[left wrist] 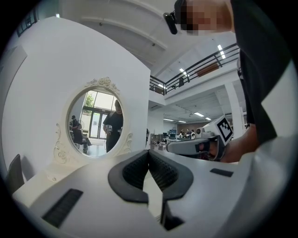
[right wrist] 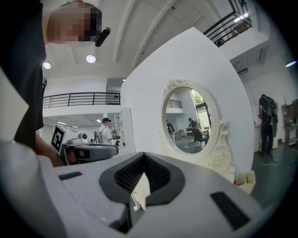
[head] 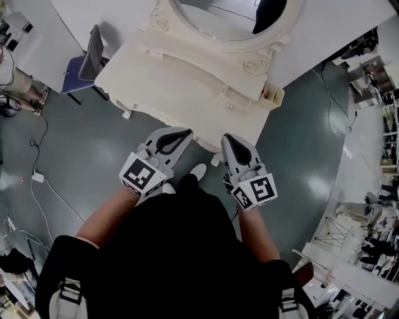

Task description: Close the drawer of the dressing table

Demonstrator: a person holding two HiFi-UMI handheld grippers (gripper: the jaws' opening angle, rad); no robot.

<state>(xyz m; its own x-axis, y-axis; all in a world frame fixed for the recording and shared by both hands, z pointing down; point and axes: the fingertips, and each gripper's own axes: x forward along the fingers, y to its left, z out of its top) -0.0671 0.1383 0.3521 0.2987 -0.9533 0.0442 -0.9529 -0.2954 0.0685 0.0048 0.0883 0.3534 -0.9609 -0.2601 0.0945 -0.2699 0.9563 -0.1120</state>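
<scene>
Only the head view showed the cream dressing desk (head: 168, 75) from above. It stood just ahead of the left claw (head: 187, 133) and right claw (head: 228, 138), and neither touched it. Only the gripper views showed its oval mirror (left wrist: 95, 122) face-on, upright in a carved frame. Both claws were closed, tips together, holding nothing. The knobbed drawer front (head: 232, 106) appeared slightly proud of the desk, but how far could not be determined.

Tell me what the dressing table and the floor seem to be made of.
Dressing table: likely painted wood, cream and matte, with carved scrolls by the mirror. Floor: perhaps polished concrete or resin, grey-green, glossy with light reflections.
</scene>
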